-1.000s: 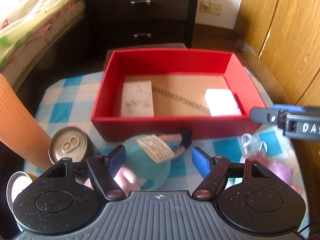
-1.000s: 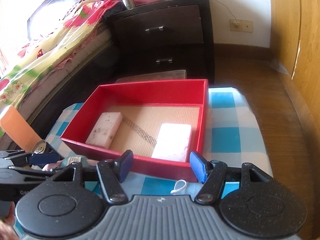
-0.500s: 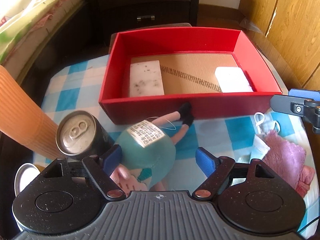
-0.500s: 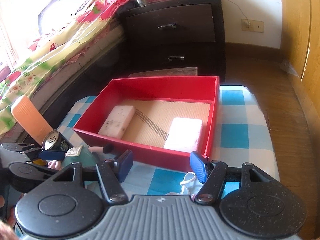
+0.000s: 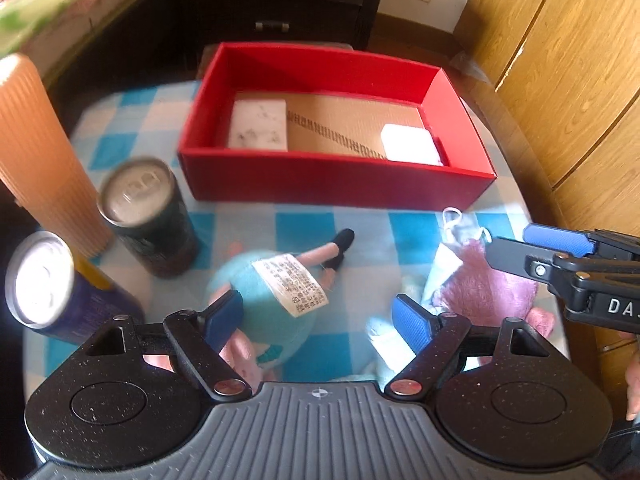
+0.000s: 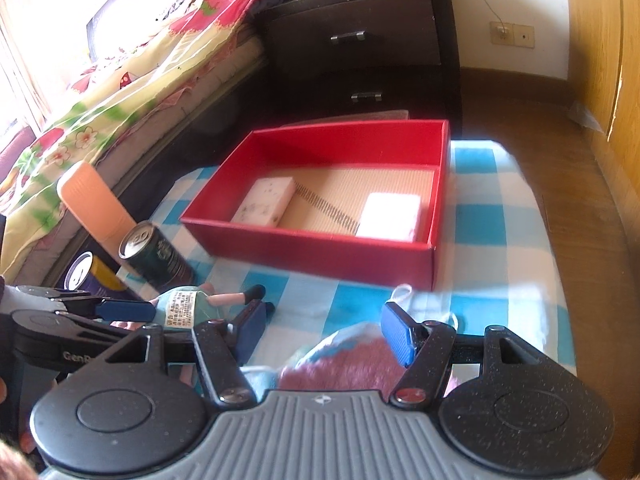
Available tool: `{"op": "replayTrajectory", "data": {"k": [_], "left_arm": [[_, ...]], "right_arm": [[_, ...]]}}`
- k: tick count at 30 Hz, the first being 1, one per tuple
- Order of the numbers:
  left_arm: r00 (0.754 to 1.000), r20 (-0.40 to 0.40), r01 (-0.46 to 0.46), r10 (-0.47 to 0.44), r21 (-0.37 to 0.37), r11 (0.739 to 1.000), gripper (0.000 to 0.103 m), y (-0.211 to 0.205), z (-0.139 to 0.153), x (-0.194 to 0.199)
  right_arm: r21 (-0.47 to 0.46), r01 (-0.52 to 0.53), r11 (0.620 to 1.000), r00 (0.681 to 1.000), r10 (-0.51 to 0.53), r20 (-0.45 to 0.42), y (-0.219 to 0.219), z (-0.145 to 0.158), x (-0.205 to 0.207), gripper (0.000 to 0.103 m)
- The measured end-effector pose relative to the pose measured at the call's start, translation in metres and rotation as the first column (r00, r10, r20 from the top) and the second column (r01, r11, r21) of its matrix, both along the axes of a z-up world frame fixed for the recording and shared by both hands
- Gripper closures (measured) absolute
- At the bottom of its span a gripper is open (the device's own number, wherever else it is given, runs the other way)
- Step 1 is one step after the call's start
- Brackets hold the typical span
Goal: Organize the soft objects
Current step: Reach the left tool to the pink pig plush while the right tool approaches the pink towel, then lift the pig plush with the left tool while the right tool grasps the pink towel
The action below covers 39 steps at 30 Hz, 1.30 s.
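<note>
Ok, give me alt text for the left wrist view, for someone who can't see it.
The open left gripper hovers over a teal plush doll lying on a blue checked cloth. Beyond it sits a red box holding two pale sponges; two cans stand left, a pink plush right.

Left wrist: we look steeply down, close over the tabletop (image 5: 280, 220). Right wrist: we look shallower, toward the bed (image 6: 120, 80). We share the red box (image 5: 336, 184) (image 6: 320, 244) in both.
</note>
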State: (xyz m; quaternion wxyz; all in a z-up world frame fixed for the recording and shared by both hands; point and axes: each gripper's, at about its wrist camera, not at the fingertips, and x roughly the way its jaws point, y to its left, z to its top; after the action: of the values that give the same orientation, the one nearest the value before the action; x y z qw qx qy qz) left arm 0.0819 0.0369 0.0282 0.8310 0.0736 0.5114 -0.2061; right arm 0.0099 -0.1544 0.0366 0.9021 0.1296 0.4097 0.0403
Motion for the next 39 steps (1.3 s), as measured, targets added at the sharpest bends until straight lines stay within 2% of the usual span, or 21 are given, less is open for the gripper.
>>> {"op": "replayTrajectory", "data": {"k": [2,4,7,10,13,16,22,24,28,31,36,38,39], "left_arm": [[0.999,0.051,-0.022,0.017,0.102,0.995,0.023,-0.004,0.003,0.000],[0.996,0.091,-0.026,0.011,0.164,0.986,0.023,-0.005,0.004,-0.001],[0.998,0.059,-0.016,0.004,0.205,0.979,0.023,-0.006,-0.005,0.000],[0.999,0.054,-0.020,0.005,0.275,0.961,0.021,-0.005,-0.018,0.003],[1.000,-0.004,-0.006,0.007,0.283,0.959,0.013,-0.001,-0.031,0.008],[1.000,-0.028,0.012,-0.004,0.321,0.947,0.007,-0.005,-0.043,0.011],[0.998,-0.062,0.048,-0.026,0.381,0.923,0.006,-0.010,-0.069,0.015],[0.997,-0.066,0.059,-0.036,0.381,0.923,0.005,-0.009,-0.078,0.015],[0.998,-0.044,-0.022,0.036,0.289,0.957,0.019,0.003,-0.063,0.018],[0.994,-0.093,-0.046,0.056,0.104,0.994,0.022,0.018,-0.053,0.020],[0.995,-0.062,-0.080,0.078,-0.021,0.997,0.025,0.025,-0.030,0.013],[0.994,-0.043,-0.099,0.096,-0.085,0.991,0.033,0.029,-0.016,0.011],[0.993,-0.042,-0.111,0.106,-0.117,0.987,0.034,0.032,-0.010,0.011]], "right_arm": [[0.002,-0.001,1.000,1.000,0.001,0.003,0.001,0.000,-0.003,0.060],[-0.005,-0.010,1.000,1.000,0.010,0.000,0.003,-0.001,-0.005,0.059],[-0.005,-0.019,1.000,1.000,0.019,-0.003,0.002,-0.002,-0.005,0.057],[-0.001,-0.026,1.000,1.000,0.026,-0.003,0.002,-0.002,-0.004,0.057],[0.000,-0.039,0.999,0.999,0.039,-0.002,0.001,-0.003,-0.006,0.057],[0.003,-0.037,0.999,0.999,0.037,-0.003,-0.002,-0.003,-0.007,0.057],[0.011,-0.027,1.000,1.000,0.027,-0.015,-0.009,-0.006,-0.008,0.056],[0.010,-0.020,1.000,0.999,0.021,-0.030,-0.011,-0.009,-0.007,0.056],[0.010,-0.002,1.000,0.998,0.003,-0.070,-0.020,-0.017,-0.003,0.056],[0.026,0.010,1.000,0.995,-0.008,-0.102,-0.025,-0.025,-0.001,0.056],[0.009,0.050,0.999,0.994,-0.048,-0.094,-0.040,-0.021,-0.002,0.056],[0.018,0.074,0.997,0.994,-0.073,-0.077,-0.050,-0.015,-0.004,0.056],[0.020,0.086,0.996,0.994,-0.084,-0.073,-0.054,-0.013,-0.005,0.056]]}}
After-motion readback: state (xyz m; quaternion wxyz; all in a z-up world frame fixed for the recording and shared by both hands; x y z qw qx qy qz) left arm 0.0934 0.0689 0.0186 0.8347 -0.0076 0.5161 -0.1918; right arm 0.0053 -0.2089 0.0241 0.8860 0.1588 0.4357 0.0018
